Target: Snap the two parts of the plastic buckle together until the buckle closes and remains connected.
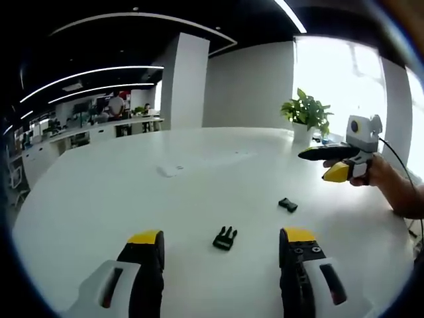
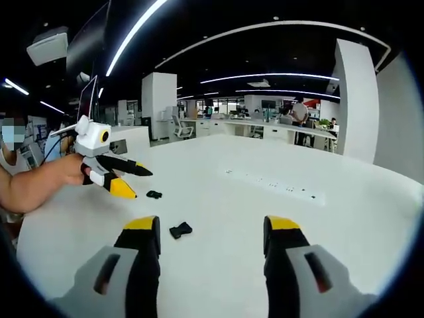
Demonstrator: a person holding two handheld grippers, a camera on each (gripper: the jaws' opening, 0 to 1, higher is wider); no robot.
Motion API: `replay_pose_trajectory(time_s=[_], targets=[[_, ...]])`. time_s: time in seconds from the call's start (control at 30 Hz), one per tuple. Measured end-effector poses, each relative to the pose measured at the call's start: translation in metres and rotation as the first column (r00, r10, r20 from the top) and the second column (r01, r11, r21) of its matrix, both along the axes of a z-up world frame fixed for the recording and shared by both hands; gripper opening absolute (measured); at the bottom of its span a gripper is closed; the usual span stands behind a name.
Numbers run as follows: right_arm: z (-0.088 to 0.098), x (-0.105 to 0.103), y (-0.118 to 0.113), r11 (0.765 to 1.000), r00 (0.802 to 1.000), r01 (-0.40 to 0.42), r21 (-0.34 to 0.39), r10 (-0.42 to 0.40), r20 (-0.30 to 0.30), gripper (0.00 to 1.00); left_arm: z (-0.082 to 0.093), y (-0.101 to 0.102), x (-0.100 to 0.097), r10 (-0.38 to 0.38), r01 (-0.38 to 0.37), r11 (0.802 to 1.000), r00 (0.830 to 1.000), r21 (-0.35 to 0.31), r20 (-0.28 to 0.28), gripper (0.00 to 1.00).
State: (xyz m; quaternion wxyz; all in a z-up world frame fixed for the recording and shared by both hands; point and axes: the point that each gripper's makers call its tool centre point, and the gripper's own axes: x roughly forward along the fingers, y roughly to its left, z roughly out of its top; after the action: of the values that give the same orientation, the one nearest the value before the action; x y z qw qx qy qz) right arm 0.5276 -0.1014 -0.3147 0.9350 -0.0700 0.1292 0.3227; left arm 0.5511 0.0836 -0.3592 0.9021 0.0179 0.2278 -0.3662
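While buckle halves point(image 1: 225, 238) point(image 1: 287, 205) lie apart, both grippers point(image 1: 222, 238) point(image 2: 209, 228) gape.

I am in a big open office. I see a large white table point(image 1: 199, 172), long rows of desks point(image 2: 265, 129) with people point(image 1: 116, 105) working, bright strip lights point(image 2: 278, 75) on a dark ceiling, and a green potted plant point(image 1: 306, 112).

Daylight blows out the window point(image 1: 331, 73) in the left gripper view; ceiling light strips point(image 2: 132, 33) streak overhead. The white tabletop point(image 1: 199, 172) looks bright with soft shadows. Fisheye bending warps the edges.
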Motion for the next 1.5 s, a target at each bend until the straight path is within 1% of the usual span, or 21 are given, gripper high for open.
replay_pose_trajectory(time_s=[0.17,0.33,0.5,0.7,0.87,1.27,1.5], targets=[[-0.002,0.006,-0.001,1.000,1.000,-0.002,0.001,0.002,-0.006,0.60,-0.001,0.000,0.004,-0.009,0.009,1.000,1.000,0.008,0.006,0.69],[-0.003,0.010,0.000,1.000,1.000,-0.003,-0.001,0.003,-0.009,0.60,-0.005,-0.003,0.004,-0.030,0.030,0.999,1.000,0.021,0.000,0.70],[-0.003,0.014,0.000,1.000,1.000,-0.003,-0.004,0.003,-0.010,0.60,-0.004,-0.005,0.008,-0.033,0.033,0.999,0.999,0.012,-0.007,0.72],[-0.006,0.019,0.002,1.000,1.000,-0.012,-0.003,0.012,-0.016,0.60,-0.005,-0.008,0.009,-0.054,0.055,0.998,0.998,0.015,-0.011,0.73],[-0.006,0.023,0.004,1.000,1.000,-0.014,-0.005,0.014,-0.018,0.60,-0.007,-0.008,0.012,-0.052,0.053,0.999,0.999,0.015,-0.010,0.74],[-0.003,0.032,0.009,1.000,1.000,-0.018,-0.003,0.018,-0.014,0.59,-0.003,-0.007,0.021,-0.054,0.054,0.998,0.999,0.013,-0.004,0.74],[-0.003,0.042,0.010,1.000,1.000,-0.019,-0.004,0.019,-0.011,0.59,-0.007,-0.007,0.023,-0.060,0.061,0.998,0.998,0.019,-0.008,0.74]])
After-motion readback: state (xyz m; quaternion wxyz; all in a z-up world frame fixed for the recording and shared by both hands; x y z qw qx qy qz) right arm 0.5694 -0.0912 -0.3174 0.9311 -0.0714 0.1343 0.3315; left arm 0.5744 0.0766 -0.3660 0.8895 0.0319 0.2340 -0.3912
